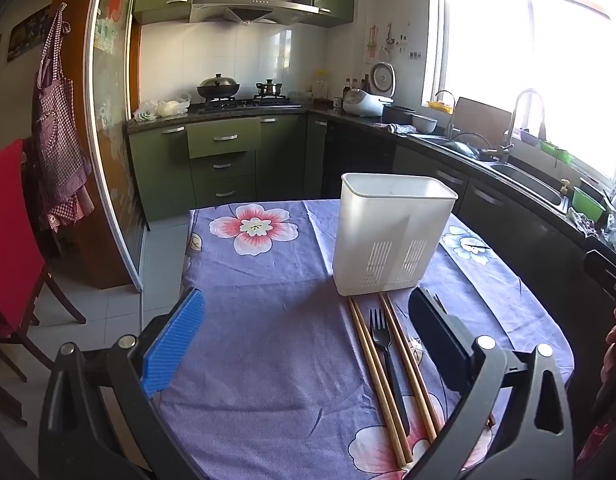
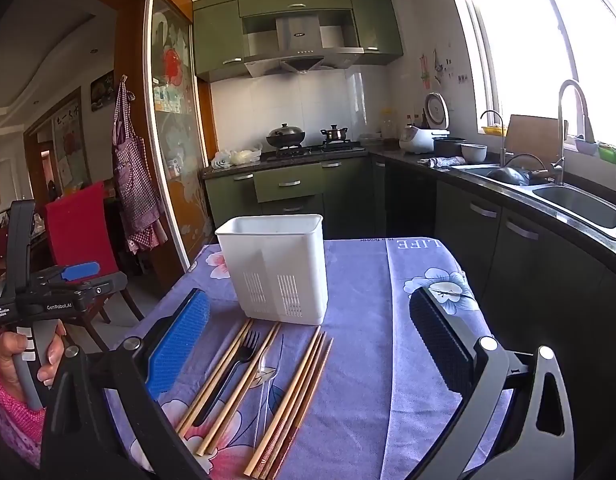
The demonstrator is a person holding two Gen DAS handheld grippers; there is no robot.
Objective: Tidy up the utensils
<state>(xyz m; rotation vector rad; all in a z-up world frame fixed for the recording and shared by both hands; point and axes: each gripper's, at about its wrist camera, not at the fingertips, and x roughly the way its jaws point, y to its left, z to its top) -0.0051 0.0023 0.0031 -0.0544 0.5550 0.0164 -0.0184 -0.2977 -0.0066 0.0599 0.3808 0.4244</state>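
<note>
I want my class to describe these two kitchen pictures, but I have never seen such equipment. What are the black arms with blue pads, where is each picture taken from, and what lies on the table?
They are no robot. A person holds a two-finger hand-held gripper in each hand, with a camera on each looking forward along its fingers. One picture comes from the left hand-held gripper, the other from the right hand-held gripper. Both are open and hold nothing. On the flowered tablecloth stands a white utensil holder. In front of it lie wooden chopsticks, a black fork and a clear spoon.
</note>
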